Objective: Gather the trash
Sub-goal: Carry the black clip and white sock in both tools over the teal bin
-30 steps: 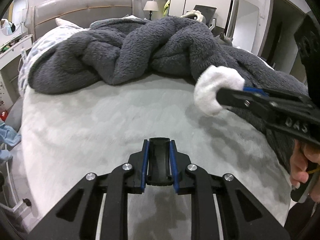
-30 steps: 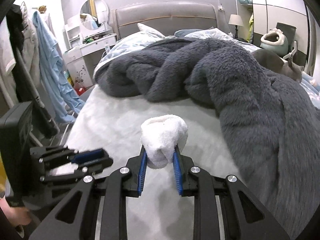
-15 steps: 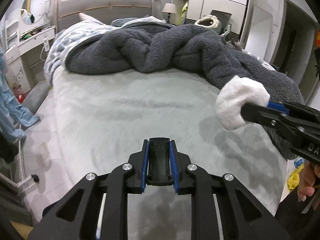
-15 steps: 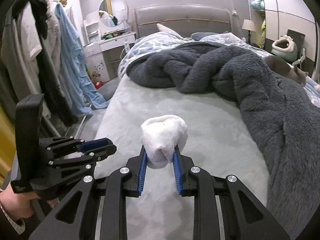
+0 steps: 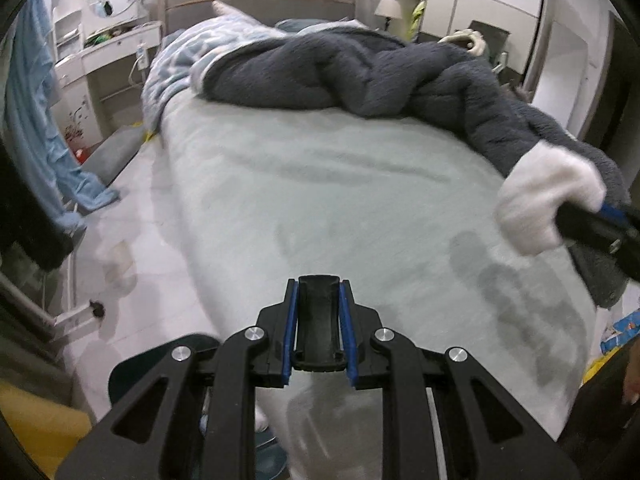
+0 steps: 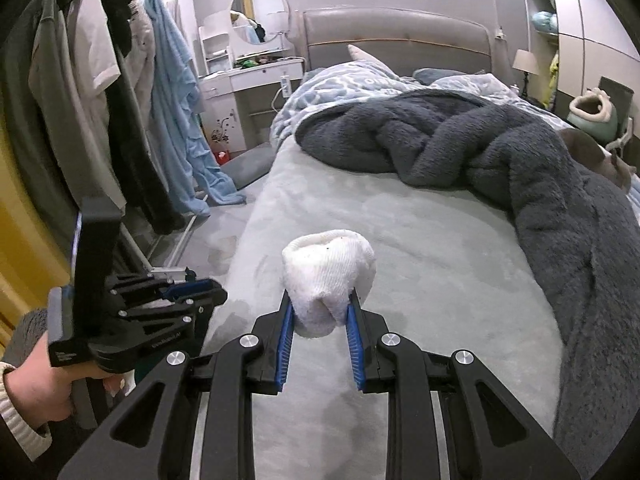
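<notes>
The right gripper (image 6: 319,312) is pinching a white sock (image 6: 329,280) above the bed (image 6: 420,256). The left gripper (image 5: 319,322) is hovering closed and empty over the bed's near edge, a hand (image 6: 52,388) gripping its handle.

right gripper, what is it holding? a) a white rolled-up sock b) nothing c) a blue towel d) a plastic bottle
a: the right gripper is shut on a white rolled-up sock, its blue pads pressing both sides, held above the bed.
</notes>
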Demonstrator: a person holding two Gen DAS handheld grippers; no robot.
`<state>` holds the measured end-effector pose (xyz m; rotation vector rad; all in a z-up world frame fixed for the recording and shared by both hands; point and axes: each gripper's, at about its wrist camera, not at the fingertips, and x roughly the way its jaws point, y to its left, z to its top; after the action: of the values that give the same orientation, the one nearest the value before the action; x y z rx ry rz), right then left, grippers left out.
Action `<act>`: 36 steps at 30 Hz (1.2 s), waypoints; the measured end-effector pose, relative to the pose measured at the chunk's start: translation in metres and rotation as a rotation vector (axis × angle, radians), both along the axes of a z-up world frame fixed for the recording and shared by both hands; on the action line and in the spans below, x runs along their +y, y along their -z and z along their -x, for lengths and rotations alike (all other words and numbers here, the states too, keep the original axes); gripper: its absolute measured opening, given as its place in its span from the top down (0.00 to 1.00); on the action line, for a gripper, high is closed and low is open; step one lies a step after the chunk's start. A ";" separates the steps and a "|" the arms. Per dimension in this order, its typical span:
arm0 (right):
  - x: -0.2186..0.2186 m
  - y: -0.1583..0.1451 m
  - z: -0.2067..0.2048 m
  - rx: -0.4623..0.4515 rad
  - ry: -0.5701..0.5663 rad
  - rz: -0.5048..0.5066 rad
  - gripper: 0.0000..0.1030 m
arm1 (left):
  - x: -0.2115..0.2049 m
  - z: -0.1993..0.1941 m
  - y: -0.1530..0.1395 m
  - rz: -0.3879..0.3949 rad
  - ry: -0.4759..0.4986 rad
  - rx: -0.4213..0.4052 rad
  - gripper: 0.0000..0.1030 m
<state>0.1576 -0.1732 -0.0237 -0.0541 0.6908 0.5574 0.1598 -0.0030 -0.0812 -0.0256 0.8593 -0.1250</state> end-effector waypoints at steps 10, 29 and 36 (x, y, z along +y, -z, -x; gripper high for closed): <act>0.051 -0.006 0.001 0.005 -0.105 -0.020 0.76 | 0.060 0.007 0.031 0.027 -0.117 0.125 0.79; 0.184 0.029 0.007 0.103 -0.360 0.020 0.76 | 0.159 0.039 0.092 0.101 -0.263 0.378 0.79; 0.231 0.061 0.009 0.171 -0.429 0.068 0.76 | 0.191 0.058 0.113 0.136 -0.286 0.474 0.79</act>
<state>0.1484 0.0577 -0.0842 -0.2236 0.8719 0.9578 0.1020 0.1884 -0.1938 -0.3140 1.3086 0.0966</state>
